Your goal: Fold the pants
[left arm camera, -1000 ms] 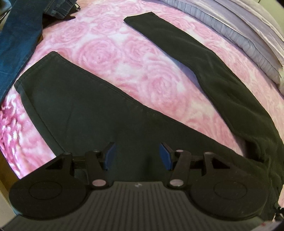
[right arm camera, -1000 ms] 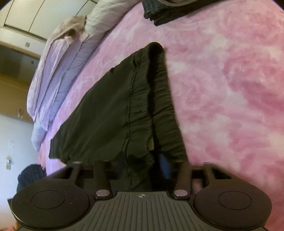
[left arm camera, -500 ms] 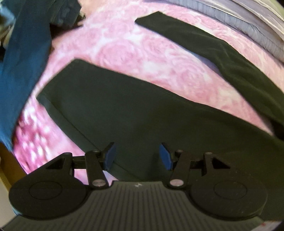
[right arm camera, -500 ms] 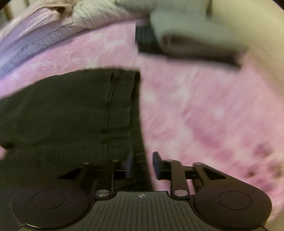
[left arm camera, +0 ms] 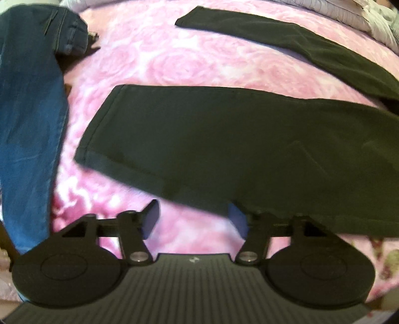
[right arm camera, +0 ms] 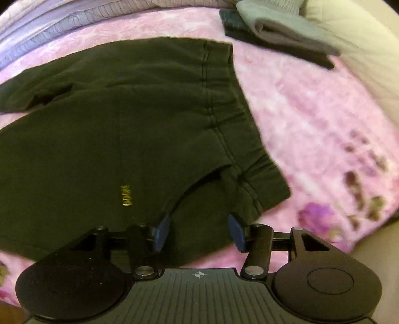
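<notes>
- Dark pants (left arm camera: 237, 139) lie spread flat on a pink rose-patterned bedspread (left arm camera: 174, 59); in the left wrist view the 2 legs run apart, the near leg's hem (left arm camera: 99, 139) pointing left and the far leg (left arm camera: 299, 47) angling off toward the upper left.
- In the right wrist view the gathered waistband (right arm camera: 234, 139) of the pants sits on the right side of the garment, with small yellow lettering (right arm camera: 126, 195) stitched on the near fabric and a fold of cloth lapping over the near corner.
- The left gripper (left arm camera: 193, 218) hovers at the near edge of the near leg, its blue-padded fingers (left arm camera: 150, 219) spread wide with nothing between them; the right-hand finger overlaps the leg's edge, the left-hand one stands over bare bedspread.
- The right gripper (right arm camera: 198, 230) hangs over the near waist corner, jaws wide apart and empty, dark fabric showing in the gap.
- Blue jeans (left arm camera: 27, 119) lie along the left of the bed, well apart from the near leg's hem.
- Lilac bedding (right arm camera: 74, 17) is bunched along the far side, and a folded grey stack (right arm camera: 281, 32) rests at the far right, near the waistband but not touching it.
</notes>
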